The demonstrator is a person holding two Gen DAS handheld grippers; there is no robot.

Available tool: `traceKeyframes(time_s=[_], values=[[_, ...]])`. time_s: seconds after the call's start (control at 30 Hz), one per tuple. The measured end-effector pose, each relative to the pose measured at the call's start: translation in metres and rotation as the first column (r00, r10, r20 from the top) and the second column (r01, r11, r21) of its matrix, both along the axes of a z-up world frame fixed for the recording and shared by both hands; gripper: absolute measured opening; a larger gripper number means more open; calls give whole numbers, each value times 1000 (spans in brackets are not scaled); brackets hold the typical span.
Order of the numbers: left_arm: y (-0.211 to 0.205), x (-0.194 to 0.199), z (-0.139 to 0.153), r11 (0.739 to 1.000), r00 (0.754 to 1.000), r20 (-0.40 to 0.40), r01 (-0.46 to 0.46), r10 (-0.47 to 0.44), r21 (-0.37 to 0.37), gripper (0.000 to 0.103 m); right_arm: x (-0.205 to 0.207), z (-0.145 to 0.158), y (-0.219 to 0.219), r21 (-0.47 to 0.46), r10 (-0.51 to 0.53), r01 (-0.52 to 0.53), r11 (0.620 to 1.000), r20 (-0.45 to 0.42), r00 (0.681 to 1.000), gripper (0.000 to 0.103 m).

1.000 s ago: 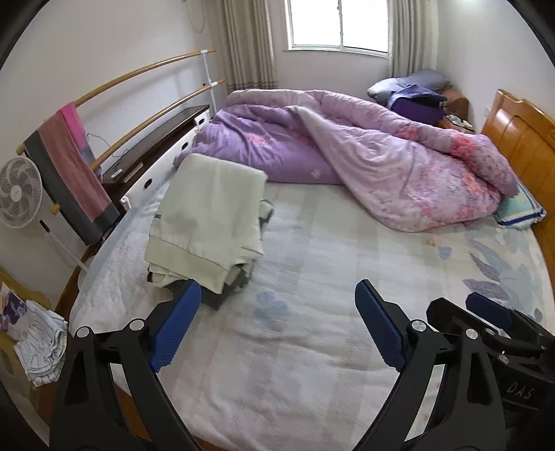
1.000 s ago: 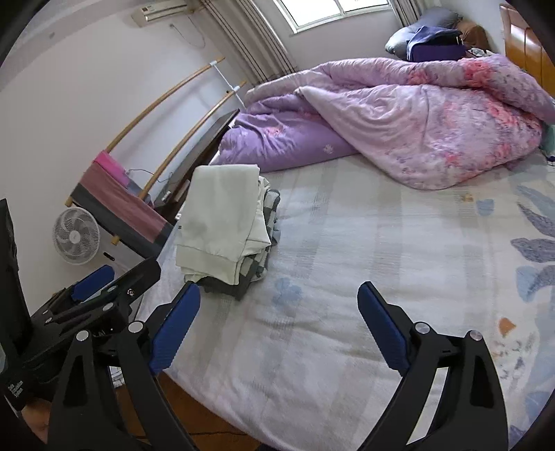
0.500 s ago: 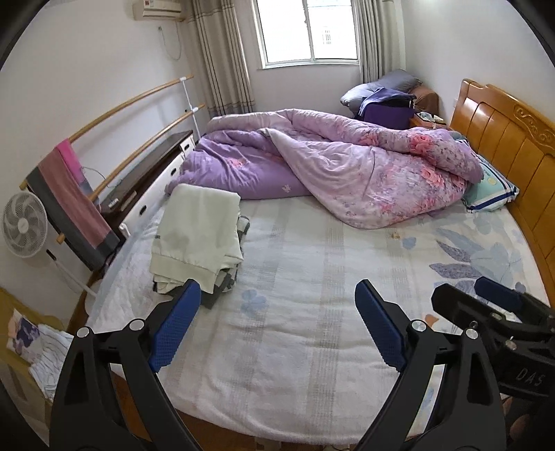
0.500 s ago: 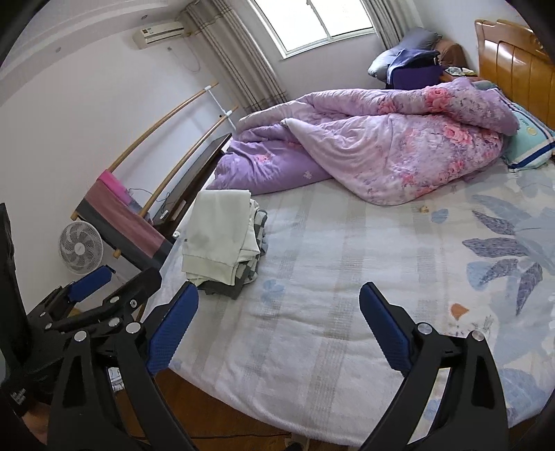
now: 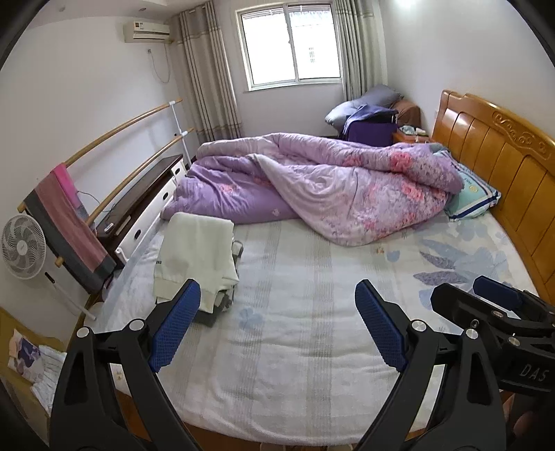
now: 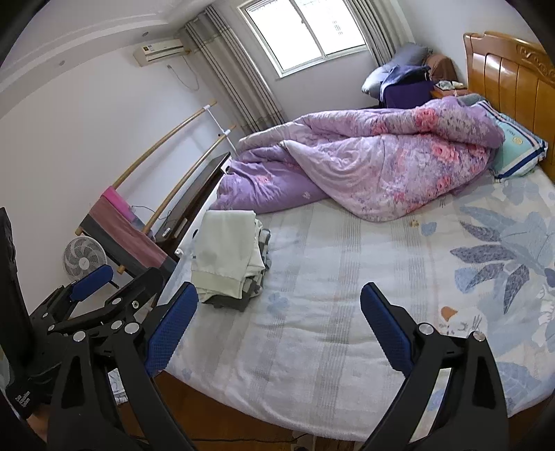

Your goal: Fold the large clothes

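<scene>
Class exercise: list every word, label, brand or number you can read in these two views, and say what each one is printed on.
"DAS": white letters on the body of the right hand-held gripper, seen in the left wrist view.
Air conditioner label: too small to read.
Pillow round emblem: blurred.
Pale folded garment dark edge print: unreadable.
Left hand-held gripper body print: unreadable.

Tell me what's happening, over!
Left tool open, empty. Right tool open, empty. Cream folded garment tops the clothes stack on the floral bedsheet. Nothing in the way.

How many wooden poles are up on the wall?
2. The upper wooden pole runs along the left wall; the lower wooden pole hangs just beneath it, above the dark cabinet. Nothing seems hidden.
</scene>
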State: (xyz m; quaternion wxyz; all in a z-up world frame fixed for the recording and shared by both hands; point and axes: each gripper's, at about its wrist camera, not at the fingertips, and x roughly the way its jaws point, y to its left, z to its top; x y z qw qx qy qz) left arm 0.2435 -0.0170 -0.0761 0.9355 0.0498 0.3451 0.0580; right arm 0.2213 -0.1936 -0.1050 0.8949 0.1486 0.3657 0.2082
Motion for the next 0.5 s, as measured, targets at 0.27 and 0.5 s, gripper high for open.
traceKeyframes(time_s=[0.27, 0.5], values=[[10, -18, 23, 1000, 998, 59, 10, -10, 7, 91, -16, 24, 10, -18, 1, 0, 1000, 48, 999, 93], [24, -28, 33, 1000, 997, 81, 3, -2, -3, 91, -25, 31, 21, -30, 12, -10, 999, 75, 997, 95]])
